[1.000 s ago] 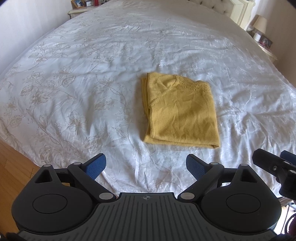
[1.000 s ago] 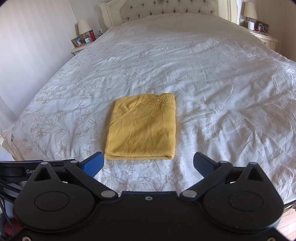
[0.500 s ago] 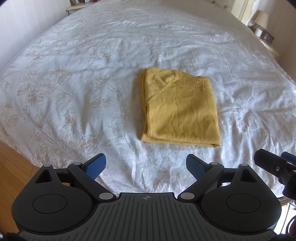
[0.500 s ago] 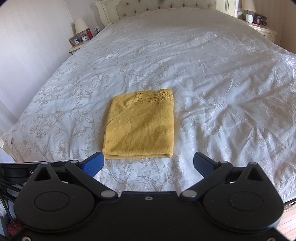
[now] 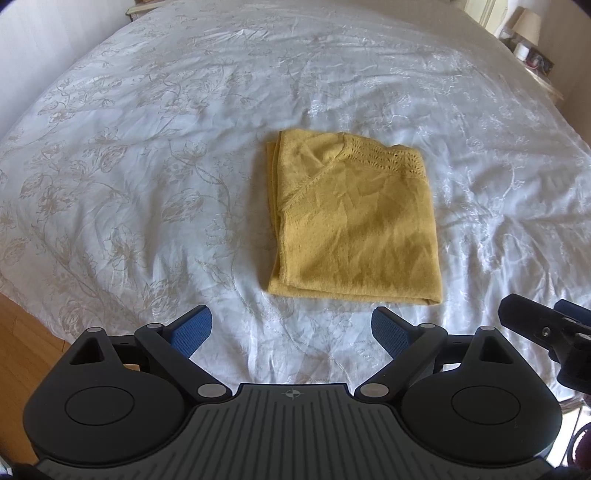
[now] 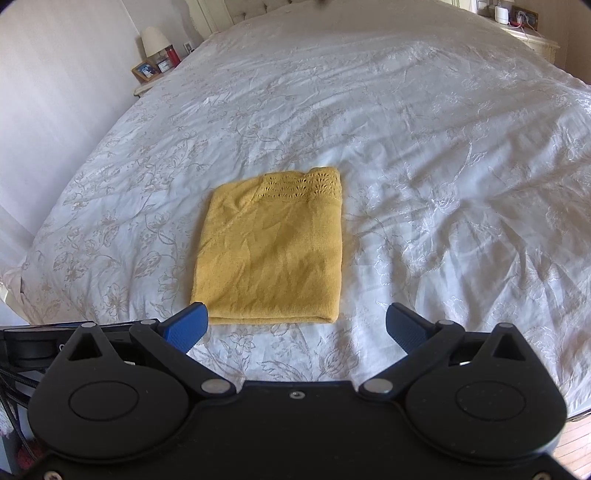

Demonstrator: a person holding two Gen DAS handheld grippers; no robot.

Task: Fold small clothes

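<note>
A small mustard-yellow knit garment [image 5: 354,221] lies folded into a flat rectangle on the white floral bedspread [image 5: 147,166]; its lace-patterned edge is on the far side. It also shows in the right wrist view [image 6: 273,251]. My left gripper [image 5: 293,326] is open and empty, hovering just short of the garment's near edge. My right gripper [image 6: 295,323] is open and empty, also just short of the near edge, its left fingertip [image 6: 188,321] beside the garment's near left corner. The right gripper's body shows at the right edge of the left wrist view [image 5: 546,332].
The bed fills both views. A nightstand with a lamp and photo frame [image 6: 155,59] stands at the far left of the bed, another nightstand with a lamp [image 5: 528,33] at the far right. Wooden floor [image 5: 26,332] shows past the bed's near left edge.
Both grippers have moved forward and lower toward the garment, which now looks larger and nearer. The garment has not moved. Both grippers stay open.
</note>
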